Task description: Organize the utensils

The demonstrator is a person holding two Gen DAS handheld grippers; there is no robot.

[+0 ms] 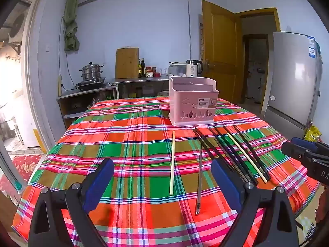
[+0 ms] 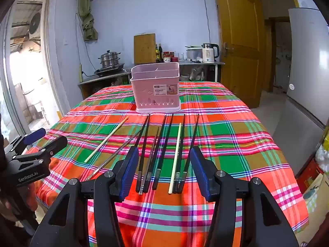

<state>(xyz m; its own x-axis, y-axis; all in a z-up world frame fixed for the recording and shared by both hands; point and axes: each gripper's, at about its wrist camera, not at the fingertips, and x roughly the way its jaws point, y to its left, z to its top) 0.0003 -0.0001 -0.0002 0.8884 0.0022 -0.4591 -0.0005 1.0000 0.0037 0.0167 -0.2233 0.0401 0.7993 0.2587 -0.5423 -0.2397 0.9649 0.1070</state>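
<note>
Left wrist view: the left gripper (image 1: 162, 177) hangs wide apart over the checked tablecloth (image 1: 123, 135), nothing between its blue pads. A cream chopstick (image 1: 172, 162) and a steel chopstick (image 1: 199, 177) lie right under it; the pink basket (image 1: 192, 100) stands beyond, near the far edge.

Right wrist view: the right gripper (image 2: 163, 168) is spread too, gripping nothing, poised above the black chopsticks (image 2: 162, 144) lined up in front of the basket (image 2: 156, 88), one cream stick (image 2: 176, 156) among them.
</note>
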